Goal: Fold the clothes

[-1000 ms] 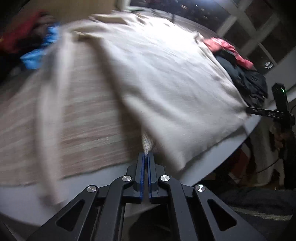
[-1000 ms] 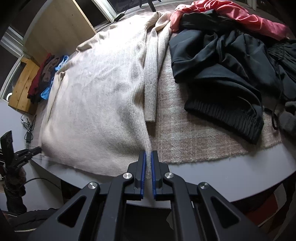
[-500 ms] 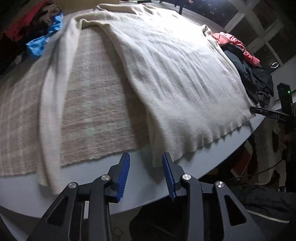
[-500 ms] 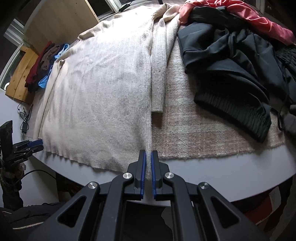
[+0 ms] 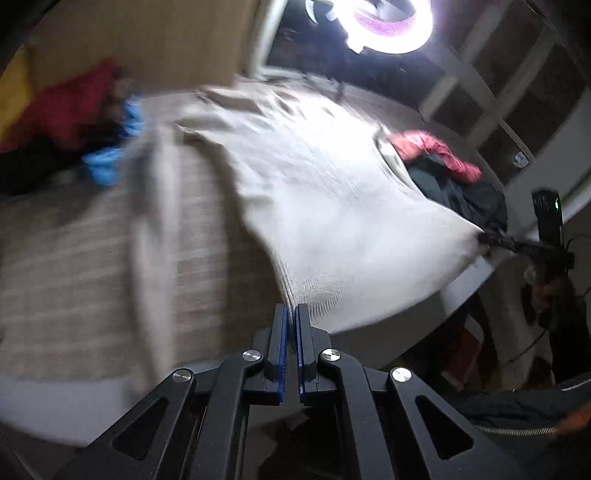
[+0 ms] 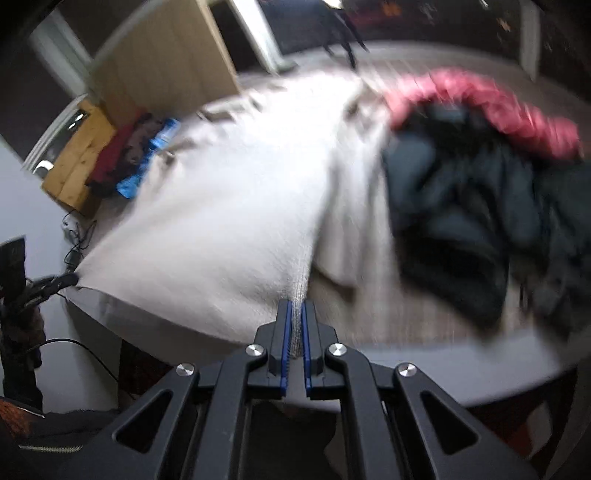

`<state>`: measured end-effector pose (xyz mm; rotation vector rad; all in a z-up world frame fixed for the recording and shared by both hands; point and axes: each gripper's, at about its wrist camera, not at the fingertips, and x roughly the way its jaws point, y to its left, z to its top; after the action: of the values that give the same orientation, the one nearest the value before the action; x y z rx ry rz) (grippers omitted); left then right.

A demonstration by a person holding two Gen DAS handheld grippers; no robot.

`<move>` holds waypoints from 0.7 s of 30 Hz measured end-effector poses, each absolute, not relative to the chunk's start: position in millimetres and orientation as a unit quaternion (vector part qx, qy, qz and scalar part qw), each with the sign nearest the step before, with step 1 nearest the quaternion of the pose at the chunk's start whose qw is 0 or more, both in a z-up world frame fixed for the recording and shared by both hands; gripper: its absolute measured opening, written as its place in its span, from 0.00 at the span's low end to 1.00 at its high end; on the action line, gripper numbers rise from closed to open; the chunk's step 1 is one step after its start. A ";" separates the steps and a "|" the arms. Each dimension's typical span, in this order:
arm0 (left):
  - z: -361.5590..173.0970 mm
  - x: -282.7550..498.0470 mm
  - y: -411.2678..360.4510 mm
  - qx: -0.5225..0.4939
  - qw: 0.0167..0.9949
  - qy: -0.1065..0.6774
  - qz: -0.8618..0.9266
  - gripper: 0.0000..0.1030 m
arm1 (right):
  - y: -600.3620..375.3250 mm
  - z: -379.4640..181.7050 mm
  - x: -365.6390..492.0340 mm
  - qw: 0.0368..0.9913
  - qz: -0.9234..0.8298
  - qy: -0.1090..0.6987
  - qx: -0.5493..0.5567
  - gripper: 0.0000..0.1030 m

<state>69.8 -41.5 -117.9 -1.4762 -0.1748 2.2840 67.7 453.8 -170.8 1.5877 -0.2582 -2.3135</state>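
Both views are motion-blurred; details of the far edge of the scene are soft.

Left gripper (image 5: 291, 314): jaws have just been closing, and they now pinch the near hem of the cream knit sweater (image 5: 332, 206) at its left corner. Knit fabric sits between the blue pads (image 5: 281, 347); ribbing is visible where it enters the jaws.

Right gripper (image 6: 297, 314): jaws closed on the same hem at the right corner, a fold of knit clamped between the pads and bunching down behind them. This gripper also shows at the right edge of the left wrist view, with the sweater corner drawn to a point at its tips.

The sweater lies spread over a beige striped cloth (image 5: 74, 266) on a round grey table (image 6: 461, 373). Its near edge is lifted off the table and stretched between the two grippers; the far part rests on the cloth. One sleeve (image 5: 151, 236) runs along the left side, on the cloth.

Right of the sweater: a pile of dark clothes (image 6: 461, 206) with a pink-red garment (image 6: 480, 103) on its far side. Far left: red (image 5: 70, 107) and blue (image 5: 107, 162) garments near a wooden panel (image 6: 162, 66). A ring light (image 5: 391, 22) glares at top in the left view.
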 end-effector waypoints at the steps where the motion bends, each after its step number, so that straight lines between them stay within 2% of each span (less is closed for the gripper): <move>1: -133.0 74.4 -40.7 -0.547 0.204 -0.066 0.809 0.02 | 456.8 -185.2 71.7 0.155 -0.799 -0.100 0.573 0.05; 3: -165.6 82.6 -36.8 -0.582 0.198 -0.071 0.786 0.02 | 457.1 -204.6 79.1 0.153 -0.782 -0.105 0.595 0.05; 8: -172.8 82.7 -32.4 -0.593 0.201 -0.064 0.777 0.02 | 449.8 -195.0 80.2 0.153 -0.789 -0.083 0.589 0.05; 12: -151.9 84.4 -30.0 -0.572 0.218 -0.044 0.789 0.02 | 451.3 -195.5 81.2 0.146 -0.787 -0.061 0.596 0.05; 16: -184.9 86.6 -30.9 -0.625 0.220 -0.020 0.749 0.04 | 435.1 -219.5 80.8 0.160 -0.737 -0.041 0.655 0.07; 18: -189.8 91.2 -36.9 -0.642 0.208 0.000 0.738 0.04 | 434.3 -206.4 81.9 0.168 -0.739 -0.014 0.652 0.07; 21: -168.9 83.7 -61.7 -0.635 0.184 0.020 0.750 0.04 | 446.1 -161.0 60.9 0.187 -0.768 -0.019 0.612 0.08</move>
<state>83.7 -61.7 -168.9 -1.7894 0.0574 2.1154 60.9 446.1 -161.0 1.7224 -0.0529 -2.1633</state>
